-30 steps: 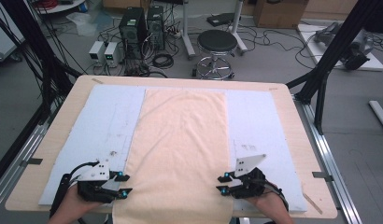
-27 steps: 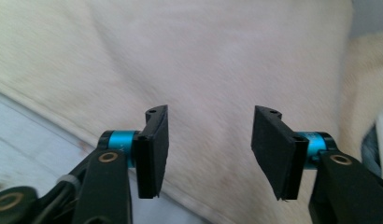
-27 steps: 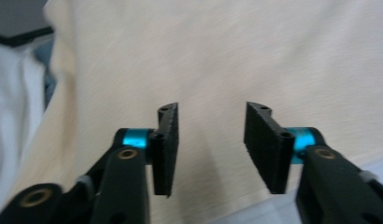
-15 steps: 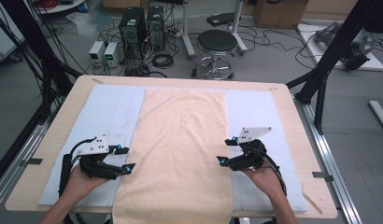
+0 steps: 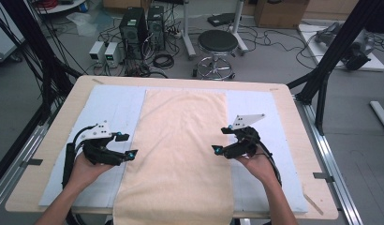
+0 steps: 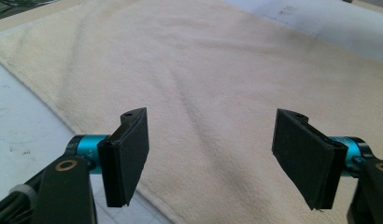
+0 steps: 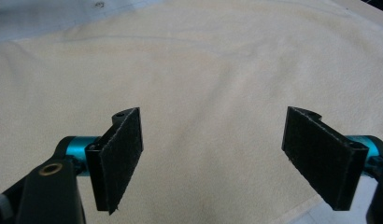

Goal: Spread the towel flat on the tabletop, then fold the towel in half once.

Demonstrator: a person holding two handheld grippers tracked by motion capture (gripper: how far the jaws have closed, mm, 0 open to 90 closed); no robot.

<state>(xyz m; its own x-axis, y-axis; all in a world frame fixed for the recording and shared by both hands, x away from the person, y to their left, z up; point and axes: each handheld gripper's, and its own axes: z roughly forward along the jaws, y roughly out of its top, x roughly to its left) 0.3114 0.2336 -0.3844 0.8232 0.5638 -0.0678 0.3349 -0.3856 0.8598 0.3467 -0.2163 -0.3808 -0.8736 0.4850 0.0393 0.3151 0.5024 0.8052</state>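
**Towel flat, both grippers free at its long edges**

Landmark: the cream towel (image 5: 180, 150), spread lengthwise down the middle of the pale blue mat (image 5: 110, 110) on the wooden table (image 5: 63, 101). Far end lies square near the table's far side; near end hangs off the edge by the person.

- Left gripper (image 5: 127, 145): just off the towel's left long edge, toward the near half, tips pointing in at the cloth. In the left gripper view the jaws stand well apart with nothing between the pads (image 6: 129, 161); towel edge and a strip of mat run below them. The jaws have just been opening.
- Right gripper (image 5: 221, 140): mirrors it at the towel's right long edge, tips reaching slightly over the cloth. Right gripper view shows wide jaws, pads (image 7: 119, 156) bare, towel surface beyond. These jaws too have just been opening, with no cloth between them.
- Towel: smooth, single layer as far as visible, faint creases only. No fold, no lifted corner.

Judgement: the towel is laid out and straightened; neither gripper grasps it. Any fold is not yet begun. What is left, most likely: close on both side edges, then bring the cloth over itself. Gripper height above the cloth cannot be told.
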